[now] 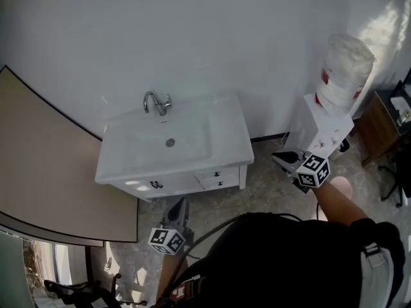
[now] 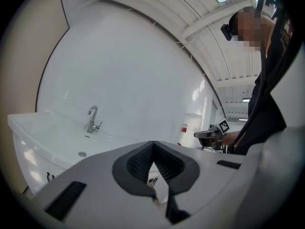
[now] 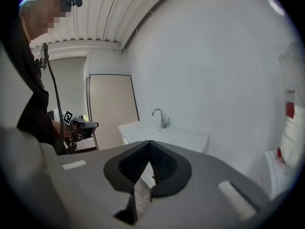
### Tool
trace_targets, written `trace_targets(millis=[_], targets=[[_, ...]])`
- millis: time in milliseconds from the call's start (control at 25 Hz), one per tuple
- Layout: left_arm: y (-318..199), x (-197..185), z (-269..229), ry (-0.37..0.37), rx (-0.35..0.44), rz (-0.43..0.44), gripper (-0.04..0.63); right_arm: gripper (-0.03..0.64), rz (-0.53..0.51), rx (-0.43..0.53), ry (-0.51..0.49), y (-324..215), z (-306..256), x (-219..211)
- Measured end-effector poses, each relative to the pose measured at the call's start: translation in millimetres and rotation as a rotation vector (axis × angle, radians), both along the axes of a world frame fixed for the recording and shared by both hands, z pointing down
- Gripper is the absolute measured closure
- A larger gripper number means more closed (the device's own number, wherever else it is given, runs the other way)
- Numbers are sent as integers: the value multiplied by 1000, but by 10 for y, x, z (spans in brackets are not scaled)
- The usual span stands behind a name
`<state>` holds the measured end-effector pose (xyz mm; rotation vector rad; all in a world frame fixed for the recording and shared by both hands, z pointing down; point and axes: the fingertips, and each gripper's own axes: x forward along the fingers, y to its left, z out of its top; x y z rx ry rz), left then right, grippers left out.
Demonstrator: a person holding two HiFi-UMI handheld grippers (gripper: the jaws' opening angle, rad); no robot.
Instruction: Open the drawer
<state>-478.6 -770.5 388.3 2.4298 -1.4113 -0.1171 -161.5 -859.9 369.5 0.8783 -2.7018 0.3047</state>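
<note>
The drawers (image 1: 217, 178) sit in the near face of the white vanity (image 1: 244, 153), at its right end. They are two small fronts stacked one over the other, each with a dark knob, just right of one wide front (image 1: 164, 185) with a dark handle. Each front's long axis runs left to right along the vanity, so a pull would, I judge, come straight toward the near side. The left hand-held gripper (image 1: 182, 202) hangs low over the floor (image 1: 270, 191) just near of that face and points toward it, with the drawers far and a little right of it. Its jaws are closed together with nothing between them. The right hand-held gripper (image 1: 277, 156) stands off the vanity's right end, between it and the dispenser (image 1: 318, 124), and is aimed left, so the drawers lie to its left. Its jaws also meet at the tips, empty. The left one looks nearer the knobs and squarer to the face, and either would have to open its jaws before taking a knob. Counted: two hand-held grippers, two small drawers, one wide front, one vanity with one basin (image 1: 186, 136) and one tap (image 1: 156, 101), one dispenser.
</note>
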Motion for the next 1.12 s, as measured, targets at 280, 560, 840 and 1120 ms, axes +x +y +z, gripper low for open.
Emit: trace_targets(millis=[280, 560, 840, 1120], targets=[[-291, 44, 326, 23, -59, 11, 595, 620, -55, -50, 39, -255, 100, -205], [-596, 685, 564, 3, -111, -103, 595, 620, -216, -89, -6, -869, 461, 157], [-820, 1429, 758, 32, -183, -273, 595, 620, -361, -124, -30, -1527, 756, 627], [-845, 1478, 1250, 18, -267, -261, 595, 620, -365, -164, -28, -1647, 1196, 460]])
